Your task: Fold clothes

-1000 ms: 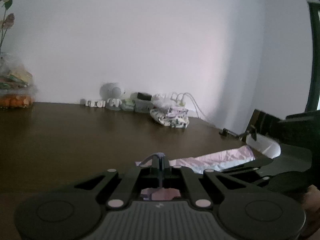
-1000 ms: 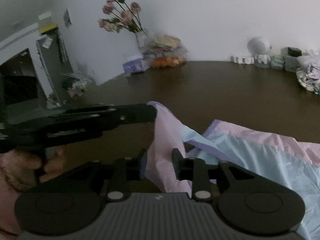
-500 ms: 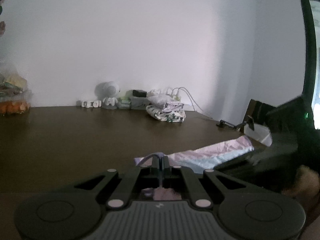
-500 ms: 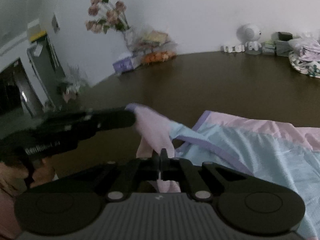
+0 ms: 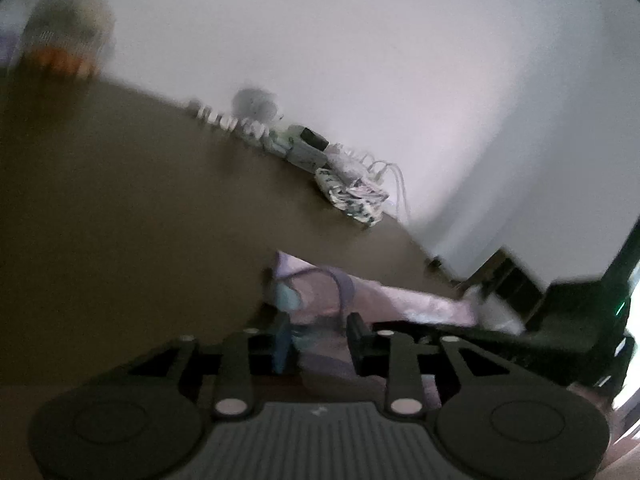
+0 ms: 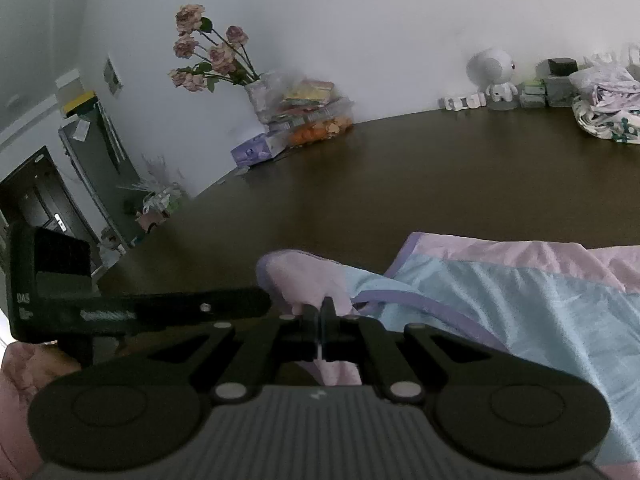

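In the left wrist view, which was blurred and tilted, the left tongs (image 5: pixel 318 342) were opening, with a fold of the pink and blue garment (image 5: pixel 320 296) between the two sides but no longer pressed. The garment lay on the dark table (image 5: pixel 120 220), well in front of the folded patterned cloth (image 5: pixel 354 196) near the wall. The risk I judged here was that the freed corner would fall back and undo the fold.

In the right wrist view, the right tongs (image 6: pixel 320 320) were pressed together and pinched the pink edge of the garment (image 6: pixel 520 308), with the left tongs (image 6: pixel 264 300) just beside them. If the right tongs pulled now, the thin cloth could slip out or drag the flat part into wrinkles.
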`<state>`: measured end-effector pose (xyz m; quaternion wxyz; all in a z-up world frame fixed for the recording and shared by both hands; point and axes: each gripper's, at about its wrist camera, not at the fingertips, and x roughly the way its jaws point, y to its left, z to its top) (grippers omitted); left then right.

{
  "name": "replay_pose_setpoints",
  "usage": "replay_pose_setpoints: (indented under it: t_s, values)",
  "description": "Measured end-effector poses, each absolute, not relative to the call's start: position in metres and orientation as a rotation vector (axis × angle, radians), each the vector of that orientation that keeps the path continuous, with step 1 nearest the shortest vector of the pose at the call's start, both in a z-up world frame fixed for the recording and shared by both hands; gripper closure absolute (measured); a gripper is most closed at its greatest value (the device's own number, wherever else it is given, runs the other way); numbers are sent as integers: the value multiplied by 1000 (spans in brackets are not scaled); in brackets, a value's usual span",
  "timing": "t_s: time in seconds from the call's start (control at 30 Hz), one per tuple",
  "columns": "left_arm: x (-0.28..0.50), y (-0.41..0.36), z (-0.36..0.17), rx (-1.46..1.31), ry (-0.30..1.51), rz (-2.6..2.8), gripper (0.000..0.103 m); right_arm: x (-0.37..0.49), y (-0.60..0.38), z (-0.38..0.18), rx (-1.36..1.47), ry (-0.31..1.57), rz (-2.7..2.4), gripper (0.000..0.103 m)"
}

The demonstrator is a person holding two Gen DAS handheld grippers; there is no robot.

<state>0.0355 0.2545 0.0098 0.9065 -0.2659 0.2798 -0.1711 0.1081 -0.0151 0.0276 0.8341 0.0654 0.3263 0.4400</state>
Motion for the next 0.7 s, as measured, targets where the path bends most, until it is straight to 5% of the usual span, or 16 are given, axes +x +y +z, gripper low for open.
replay_pose_setpoints:
  t_s: [0.27, 0.4, 0.47, 0.6, 0.7]
  values:
    - [48, 255, -1, -765, 679, -295, 75, 94, -7, 30, 47, 644, 943, 102]
    - [55, 254, -10, -830, 685, -264, 102, 87, -7, 32, 16, 620, 951, 102]
    - [54, 253, -12, -831, 661, -266, 103, 85, -8, 32, 3, 611, 954, 102]
    - [47, 246, 1, -682, 578, -290, 103, 92, -19, 34, 59, 626, 964, 102]
    - [32, 230, 21, -324, 458, -330, 103, 103, -33, 36, 132, 660, 956, 102]
